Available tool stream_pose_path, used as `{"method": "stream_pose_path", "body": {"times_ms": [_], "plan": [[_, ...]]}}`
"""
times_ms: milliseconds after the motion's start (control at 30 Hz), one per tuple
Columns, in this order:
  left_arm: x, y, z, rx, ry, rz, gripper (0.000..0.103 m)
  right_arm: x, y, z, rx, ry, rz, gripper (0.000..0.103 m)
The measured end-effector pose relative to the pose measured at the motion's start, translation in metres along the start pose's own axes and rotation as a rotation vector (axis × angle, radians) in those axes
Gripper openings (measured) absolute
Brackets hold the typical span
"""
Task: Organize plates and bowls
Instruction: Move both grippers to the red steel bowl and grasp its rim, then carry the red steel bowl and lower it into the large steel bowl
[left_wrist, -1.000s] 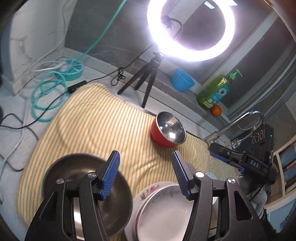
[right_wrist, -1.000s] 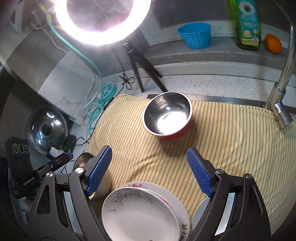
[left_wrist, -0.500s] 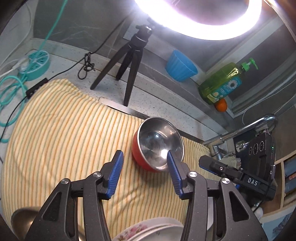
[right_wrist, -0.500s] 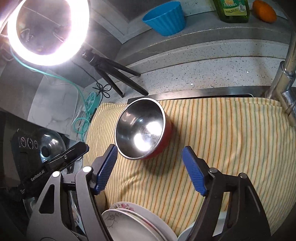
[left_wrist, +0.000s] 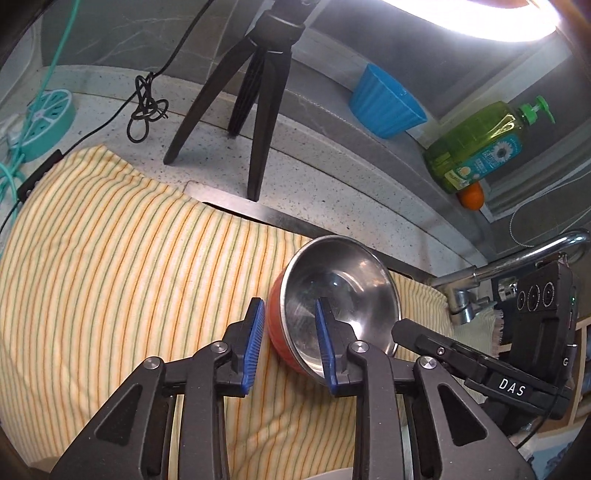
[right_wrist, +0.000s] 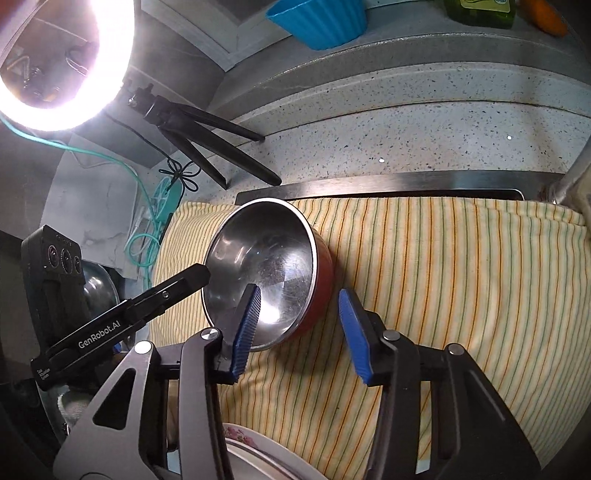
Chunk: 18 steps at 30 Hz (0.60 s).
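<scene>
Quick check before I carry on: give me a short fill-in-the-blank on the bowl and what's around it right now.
1. The steel-lined bowl is ____ on the outside.
2. It sits on a yellow ____ cloth.
3. Each hand-held gripper, left and right, has one blue finger inside the bowl and one ____ it.
4. The ribbed plastic cup on the ledge is ____.

Missing words: red; striped; outside; blue

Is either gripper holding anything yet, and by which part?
Nothing held yet. Both grippers straddle the red bowl's rim on opposite sides, closing.
</scene>
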<state>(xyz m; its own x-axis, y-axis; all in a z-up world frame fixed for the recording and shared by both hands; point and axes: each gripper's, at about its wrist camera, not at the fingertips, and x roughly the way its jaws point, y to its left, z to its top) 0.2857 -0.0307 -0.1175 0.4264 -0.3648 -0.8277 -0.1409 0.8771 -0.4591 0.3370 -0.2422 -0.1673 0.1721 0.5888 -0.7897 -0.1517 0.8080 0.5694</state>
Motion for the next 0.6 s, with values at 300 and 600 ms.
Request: {"method": "stream_pose_path", "body": {"times_ms": [300, 600], "plan": [[0.015, 0.004, 0.000, 0.004, 0.038, 0.009, 0.014, 0.017, 0.002, 0.000, -0.014, 0.020, -0.025, 0.027], [0.013, -0.001, -0.002, 0.014, 0.022, 0.025, 0.013, 0.016, 0.006, -0.003, -0.034, 0.013, -0.074, 0.019]]}}
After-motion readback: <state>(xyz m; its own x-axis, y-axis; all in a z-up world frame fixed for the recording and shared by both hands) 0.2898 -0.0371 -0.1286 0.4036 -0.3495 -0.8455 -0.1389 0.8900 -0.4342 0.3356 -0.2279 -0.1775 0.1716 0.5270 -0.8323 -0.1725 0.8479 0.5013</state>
